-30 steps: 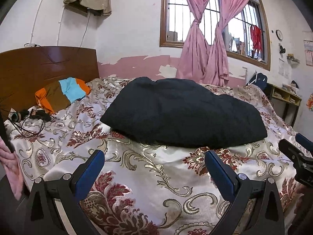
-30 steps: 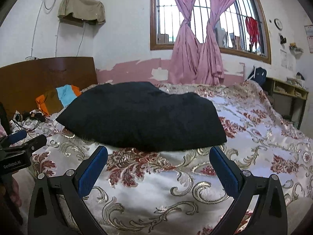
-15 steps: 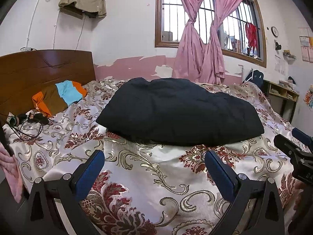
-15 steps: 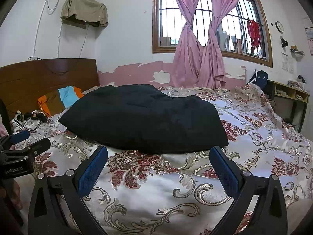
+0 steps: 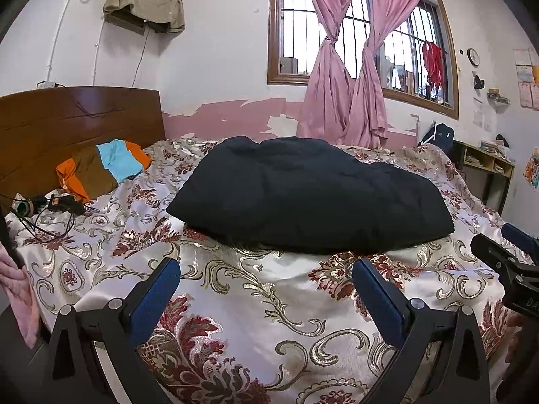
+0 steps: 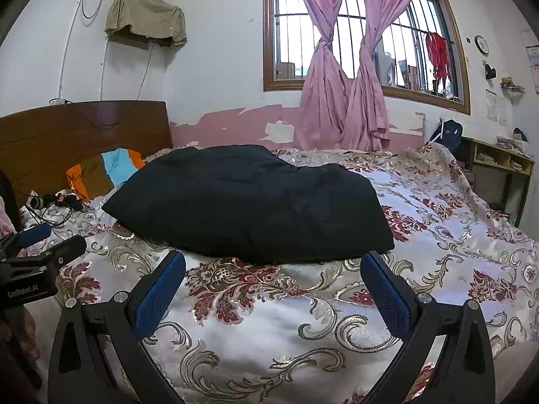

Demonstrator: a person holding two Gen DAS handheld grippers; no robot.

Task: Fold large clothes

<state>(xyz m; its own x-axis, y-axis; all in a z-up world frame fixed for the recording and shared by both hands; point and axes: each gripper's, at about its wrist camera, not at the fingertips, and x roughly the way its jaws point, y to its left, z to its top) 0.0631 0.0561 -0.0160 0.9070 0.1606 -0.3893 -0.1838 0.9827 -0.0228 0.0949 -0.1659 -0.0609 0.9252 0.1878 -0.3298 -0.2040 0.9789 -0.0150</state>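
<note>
Floral bedspread; folded black garment just beyond both wide-open, empty grippers.

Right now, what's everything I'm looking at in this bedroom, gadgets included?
black garment: one, black, bundled mid-bed
bedspread: one, cream with red-gold floral, covering bed
striped cloth: one, orange, brown and blue, by headboard
headboard: one, brown wood, left
cables and headphones: tangle, black, left bed edge
curtains: two, pink, knotted at window
window: one, brown-framed, barred
covered wall unit: one, khaki cloth, upper wall
wall clock: one, right wall
shelf: one, wooden, right
left gripper: blue pads, open, empty
right gripper: blue pads, open, empty
</note>
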